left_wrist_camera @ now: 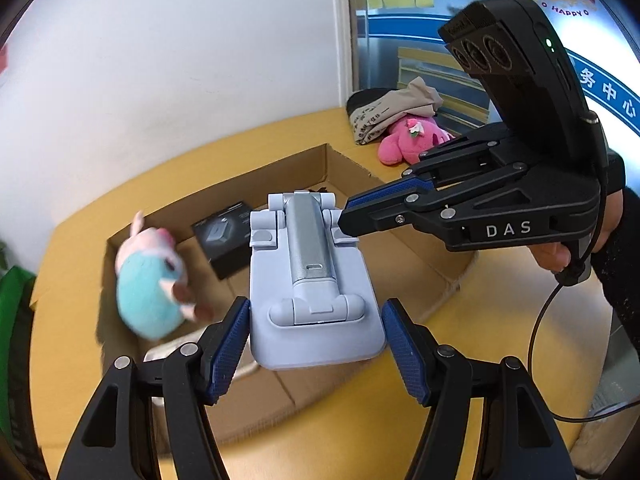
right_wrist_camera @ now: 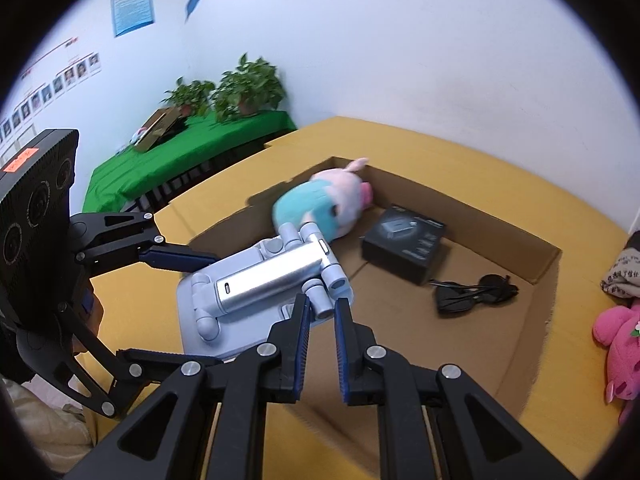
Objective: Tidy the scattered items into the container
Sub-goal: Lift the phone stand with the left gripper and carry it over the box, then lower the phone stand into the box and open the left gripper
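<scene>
Both grippers carry one phone stand (left_wrist_camera: pixel 316 280) over the box (right_wrist_camera: pixel 536 268) at frame centre. Left gripper (left_wrist_camera: pixel 316 336) stands wide, its pads flanking the base, contact unclear. Right gripper (right_wrist_camera: pixel 322 316) pinches a hinge knob, nearly closed, steadying the far end for lowering.

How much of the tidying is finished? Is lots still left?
Done: the blue plush, black box and sunglasses lie in the cardboard box. In hand: the right tool grips the grey stand over the box; the left tool brackets its base. Left: the pink plush and folded cloth outside it.
</scene>
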A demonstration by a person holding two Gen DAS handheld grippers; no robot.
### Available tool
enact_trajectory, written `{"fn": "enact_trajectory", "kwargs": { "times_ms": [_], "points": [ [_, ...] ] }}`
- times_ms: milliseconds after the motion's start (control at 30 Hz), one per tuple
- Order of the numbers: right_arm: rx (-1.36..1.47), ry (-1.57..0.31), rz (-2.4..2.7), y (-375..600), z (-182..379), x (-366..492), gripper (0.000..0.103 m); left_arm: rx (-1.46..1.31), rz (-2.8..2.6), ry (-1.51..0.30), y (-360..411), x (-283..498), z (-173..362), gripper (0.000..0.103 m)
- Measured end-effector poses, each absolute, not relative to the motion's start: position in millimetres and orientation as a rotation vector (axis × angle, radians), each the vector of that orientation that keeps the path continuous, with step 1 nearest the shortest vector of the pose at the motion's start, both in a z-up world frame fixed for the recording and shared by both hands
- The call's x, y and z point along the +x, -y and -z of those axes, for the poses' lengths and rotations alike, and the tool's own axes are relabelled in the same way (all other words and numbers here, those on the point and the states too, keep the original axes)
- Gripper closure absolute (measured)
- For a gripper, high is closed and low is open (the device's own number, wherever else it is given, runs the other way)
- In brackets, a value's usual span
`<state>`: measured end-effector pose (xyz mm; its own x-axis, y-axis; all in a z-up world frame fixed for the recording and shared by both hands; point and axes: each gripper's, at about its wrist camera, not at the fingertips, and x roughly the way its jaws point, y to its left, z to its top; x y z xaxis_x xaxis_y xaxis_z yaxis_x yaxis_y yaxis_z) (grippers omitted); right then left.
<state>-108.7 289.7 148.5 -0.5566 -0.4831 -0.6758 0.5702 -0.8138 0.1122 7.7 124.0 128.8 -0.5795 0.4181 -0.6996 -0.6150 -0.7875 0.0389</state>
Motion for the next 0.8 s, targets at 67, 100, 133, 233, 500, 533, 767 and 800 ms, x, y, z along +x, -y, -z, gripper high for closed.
{"fn": "enact_trajectory", "kwargs": {
  "times_ms": [67, 100, 133, 233, 500, 533, 767, 800],
  "points": [
    [0.987, -0.139, 2.347, -297.2, -143.7, -122.3, 0.092, -0.959, -2.313, -0.392, -134.4, -10.1, -124.1, 0.032],
    [1.003, -0.125, 2.35, -301.4, -139.3, -130.7, 0.092, -0.972, -2.299, -0.402, -139.3, -17.7, -120.9, 0.032],
    [1.019, -0.112, 2.351, -305.0, -134.4, -138.2, 0.092, -0.988, -2.286, -0.406, -143.4, -25.2, -116.9, 0.032],
    [1.083, -0.062, 2.333, -315.5, -115.5, -162.6, 0.092, -1.054, -2.237, -0.374, -150.7, -48.5, -100.8, 0.032],
    [1.282, 0.045, 2.255, -328.8, -57.8, -204.6, 0.092, -1.23, -2.096, -0.32, -163.1, -91.2, -51.9, 0.032],
    [1.306, 0.048, 2.247, -328.7, -52.3, -206.8, 0.092, -1.249, -2.078, -0.317, -165.6, -94.6, -46.2, 0.032],
    [1.501, 0.026, 2.185, -325.3, -16.1, -217.8, 0.093, -1.354, -1.981, -0.299, -171.8, -108.0, -23.8, 0.033],
    [1.511, 0.024, 2.181, -324.8, -14.4, -217.4, 0.093, -1.367, -1.971, -0.318, -173.7, -108.3, -21.6, 0.033]
  ]
}}
